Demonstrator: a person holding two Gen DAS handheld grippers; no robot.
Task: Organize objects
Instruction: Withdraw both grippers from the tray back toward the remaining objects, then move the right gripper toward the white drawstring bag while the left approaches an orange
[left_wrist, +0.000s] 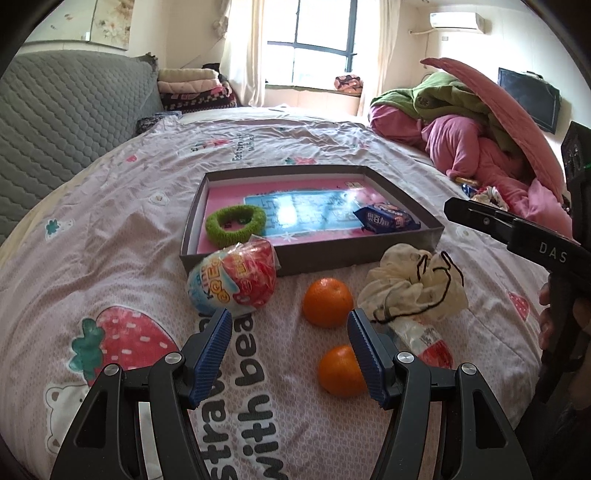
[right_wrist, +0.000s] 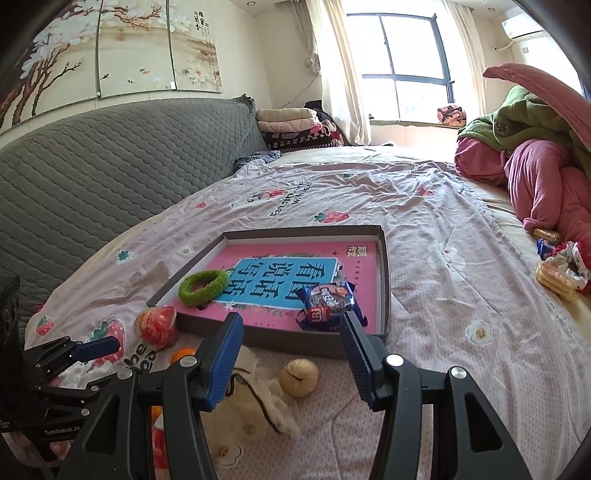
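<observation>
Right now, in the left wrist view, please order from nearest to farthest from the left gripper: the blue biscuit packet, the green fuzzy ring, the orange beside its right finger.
From the left gripper:
1. Orange, beside the right finger.
2. Green fuzzy ring, box's near-left corner.
3. Blue biscuit packet, box's right side.

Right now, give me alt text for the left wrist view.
Open left gripper hovers over a strawberry-print bedspread near two oranges, a surprise egg and a cream scrunchie; behind, a shallow box holds a green scrunchie and an Oreo packet.

Matt cardboard box (left_wrist: 236, 258); glossy book cover (left_wrist: 306, 214); fuzzy green ring (left_wrist: 235, 224); shiny foil-wrapped egg (left_wrist: 232, 280).
</observation>
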